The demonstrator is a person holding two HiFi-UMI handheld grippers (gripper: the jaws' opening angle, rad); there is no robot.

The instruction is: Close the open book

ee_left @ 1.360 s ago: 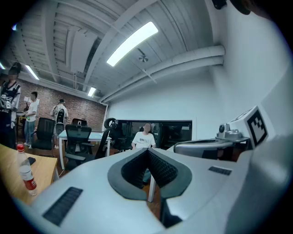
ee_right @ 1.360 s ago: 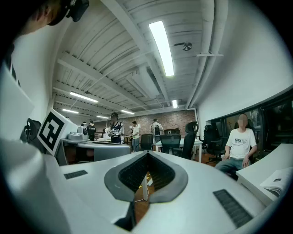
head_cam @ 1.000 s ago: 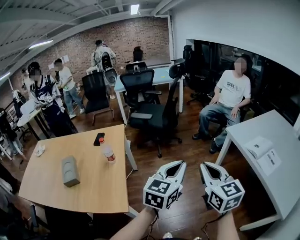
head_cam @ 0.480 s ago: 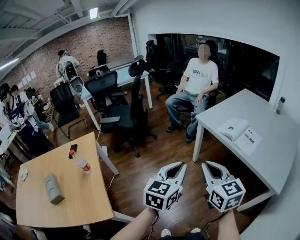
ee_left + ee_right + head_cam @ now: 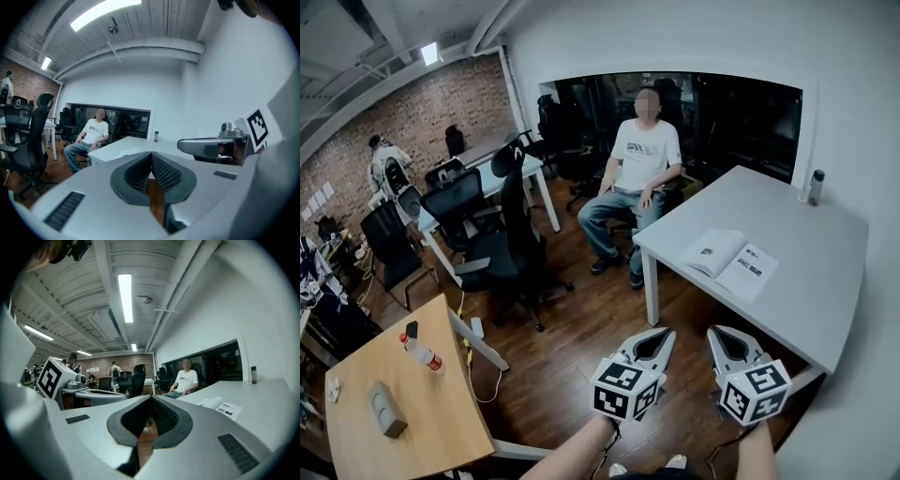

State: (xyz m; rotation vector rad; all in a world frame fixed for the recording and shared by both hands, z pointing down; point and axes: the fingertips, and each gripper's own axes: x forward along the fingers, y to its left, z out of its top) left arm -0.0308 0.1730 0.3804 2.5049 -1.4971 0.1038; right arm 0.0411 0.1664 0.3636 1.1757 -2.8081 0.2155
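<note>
You turn toward the white surface point(image 5: 811, 281). A second ago the wooden table point(image 5: 431, 422) filled the left-centre of the head view and the open book point(image 5: 733, 264) sat at the far right edge. Now the table has slid to the bottom-left corner and the book lies right of centre, pages up, flat on the white surface near its left edge. The seated person point(image 5: 639, 169) has also shifted from the right toward the middle and sits just beyond the surface's far left corner. A dark bottle point(image 5: 816, 186) stands at the back of the surface, well apart from the book. The left gripper point(image 5: 662, 334) and right gripper point(image 5: 720, 333) keep the same spot low in the head view, side by side over the wooden floor point(image 5: 572, 347). Both have their jaws fully together with nothing between them, and both gripper views show the ribbed pads meeting on empty air. Both grippers are short of the surface's near edge and touch nothing. For the task, judge this as approach only. The book is now lined up ahead and to your right but still open and untouched, so you have yet to reach it and fold one side over the other.
</note>
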